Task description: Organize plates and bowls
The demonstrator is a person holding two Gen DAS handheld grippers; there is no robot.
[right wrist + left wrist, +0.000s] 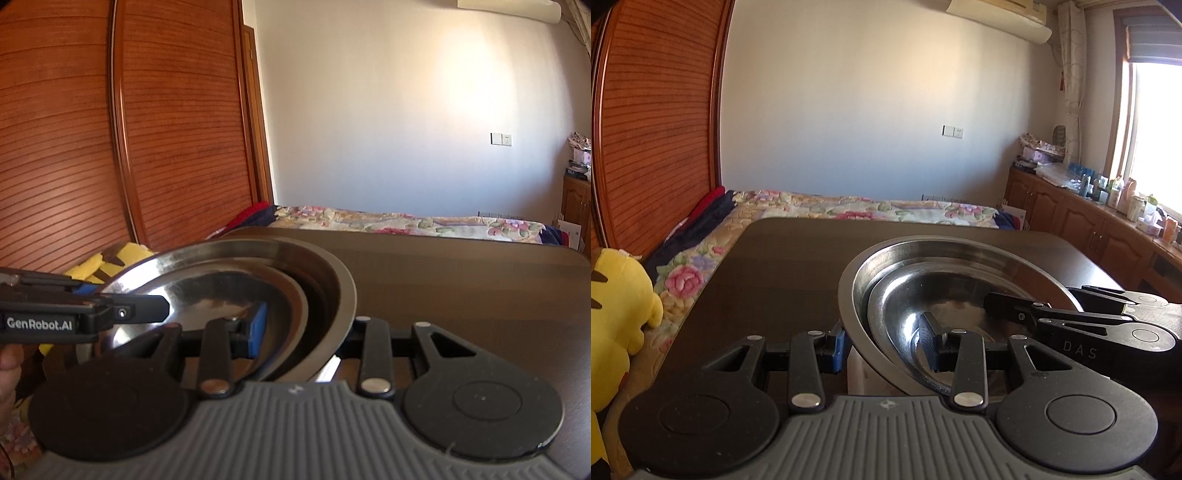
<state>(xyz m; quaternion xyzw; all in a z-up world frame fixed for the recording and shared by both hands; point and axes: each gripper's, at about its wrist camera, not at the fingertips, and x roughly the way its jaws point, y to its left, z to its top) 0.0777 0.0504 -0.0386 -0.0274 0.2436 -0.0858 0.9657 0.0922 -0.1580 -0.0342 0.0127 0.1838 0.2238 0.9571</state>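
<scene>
Item: 2 nested steel dishes, held between both grippers above the near edge of the bench (783, 266).

Left gripper (890, 347): fingers straddle the dishes' near-left rim, blue pad outside, ribbed black pad inside. They appear pinched on the rims, though the contact itself is hidden.

Right gripper (301, 332): fingers straddle the right rim likewise, blue pad inside the basin, the other finger outside and mostly hidden. Appears clamped, on the same footing.

Inner plate (923, 295): smaller, shallow, polished, sitting off-centre inside the larger one. It seems to lie loose there.

Outer plate (979, 251): broad round basin with a flat flared lip, brushed steel, tilted up toward the left gripper. Whether its far side rests on the bench cannot be told.

Handling, as judged: thin stainless, light, rigid, not fragile. Smooth metal is slippery against pads and against its partner, so the inner plate may slide or rattle if the pair tips further. The flared lip is the only hold; opposite rims, kept level, suit it best.

Bench: dark, matt wood grain, rounded far corners, bare beyond the dishes.

Beyond: yellow plush toy (617, 317) off the left edge, then a floral bed cover (871, 208).
</scene>
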